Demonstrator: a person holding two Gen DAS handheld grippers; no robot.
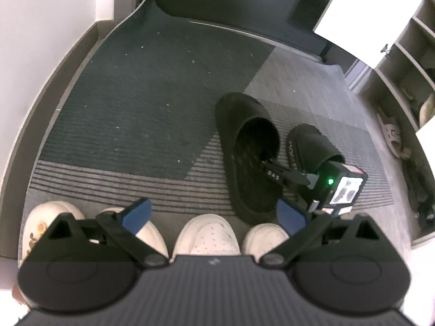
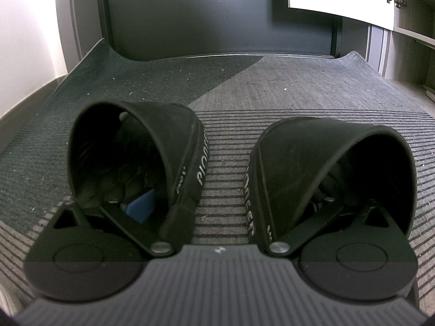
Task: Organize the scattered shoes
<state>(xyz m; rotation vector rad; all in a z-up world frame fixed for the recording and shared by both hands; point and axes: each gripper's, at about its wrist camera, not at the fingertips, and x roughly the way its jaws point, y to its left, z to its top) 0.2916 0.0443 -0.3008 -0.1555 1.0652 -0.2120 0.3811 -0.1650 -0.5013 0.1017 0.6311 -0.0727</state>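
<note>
Lying side by side on a striped grey doormat [image 2: 299, 92], two black slides face a dark door [image 2: 217, 13], the left slide [image 2: 152, 146] and the right slide [image 2: 326, 157] a narrow strip of mat apart. Spread wide, the right gripper [image 2: 225, 198] has one finger tucked under each strap, a blue pad [image 2: 141, 203] showing inside the left slide; whether the fingers press on the straps cannot be told. Seen from the left wrist camera, that gripper reaches into the pair from the right, a green light glowing on its body. Farther back, the left gripper [image 1: 214, 212] hovers with its jaws wide apart and holding nothing, above a row of white shoes [image 1: 208, 235] at the mat's near edge. Open shelves [image 1: 407, 81] stand at right, a tan sandal [image 1: 392, 137] on the floor before them.
</note>
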